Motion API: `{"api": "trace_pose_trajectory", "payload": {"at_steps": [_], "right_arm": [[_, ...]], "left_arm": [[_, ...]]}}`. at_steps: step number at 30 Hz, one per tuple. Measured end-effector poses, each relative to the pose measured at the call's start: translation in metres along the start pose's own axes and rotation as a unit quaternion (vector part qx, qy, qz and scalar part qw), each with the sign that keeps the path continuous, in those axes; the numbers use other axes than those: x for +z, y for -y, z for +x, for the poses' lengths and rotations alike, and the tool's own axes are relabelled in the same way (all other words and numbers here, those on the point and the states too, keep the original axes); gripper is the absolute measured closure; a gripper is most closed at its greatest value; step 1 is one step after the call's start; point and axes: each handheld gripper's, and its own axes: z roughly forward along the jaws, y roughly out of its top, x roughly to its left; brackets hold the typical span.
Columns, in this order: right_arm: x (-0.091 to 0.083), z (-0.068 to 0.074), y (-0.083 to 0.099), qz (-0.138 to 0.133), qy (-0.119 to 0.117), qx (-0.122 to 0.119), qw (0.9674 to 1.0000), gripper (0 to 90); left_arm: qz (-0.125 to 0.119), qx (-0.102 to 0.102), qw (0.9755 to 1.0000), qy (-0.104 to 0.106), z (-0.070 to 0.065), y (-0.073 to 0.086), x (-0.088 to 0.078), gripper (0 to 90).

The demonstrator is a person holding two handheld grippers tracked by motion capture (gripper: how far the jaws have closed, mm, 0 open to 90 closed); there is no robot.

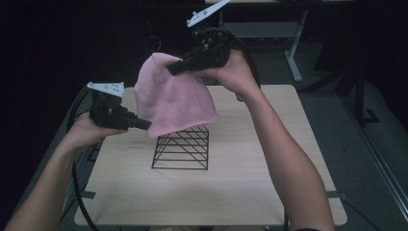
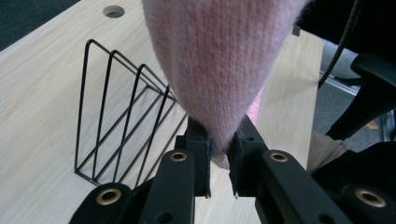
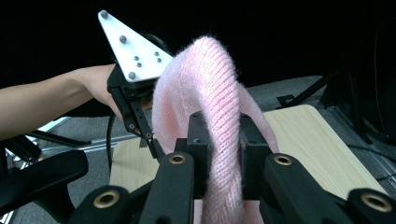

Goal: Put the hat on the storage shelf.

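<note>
A pink knitted cloth [image 1: 171, 96] hangs in the air over a black wire rack [image 1: 183, 149] that stands on the wooden table [image 1: 240, 183]. My right gripper [image 1: 174, 68] is shut on the cloth's upper edge, high above the table's far side; in the right gripper view the knit [image 3: 219, 116] is pinched between both jaws. My left gripper [image 1: 144, 124] is shut on the cloth's lower left corner, just left of the rack. In the left gripper view the cloth [image 2: 219, 70] narrows down into the jaws, with the rack [image 2: 126, 116] to the left behind it.
The rack stands near the table's middle, its sloping wires under the hanging cloth. Bare wood lies in front of it and to the right. A round hole [image 2: 113, 11] marks a table corner. Desk legs [image 1: 293, 53] and dark floor lie beyond the far edge.
</note>
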Motion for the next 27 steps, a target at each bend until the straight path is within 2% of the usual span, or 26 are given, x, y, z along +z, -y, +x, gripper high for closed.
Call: {"api": "trace_pose_trajectory", "payload": {"at_steps": [8, 15, 21, 27], "right_arm": [[0.003, -0.008, 0.015, 0.005, 0.011, 0.013, 0.9998, 78.5], [0.007, -0.014, 0.031, 0.007, 0.009, 0.028, 0.9995, 78.5], [0.009, -0.018, 0.04, 0.004, 0.009, 0.038, 0.9992, 78.5], [0.011, -0.016, 0.045, 0.005, 0.006, 0.034, 0.9994, 78.4]], "left_arm": [[0.02, -0.005, 0.9996, -0.019, 0.006, 0.001, 0.009, 81.5], [0.033, -0.013, 0.9989, -0.03, 0.01, 0.007, 0.022, 81.2], [0.042, -0.008, 0.9986, -0.03, 0.011, 0.007, 0.031, 81.3], [0.057, 0.0, 0.9978, -0.034, 0.011, 0.008, 0.035, 81.3]]}}
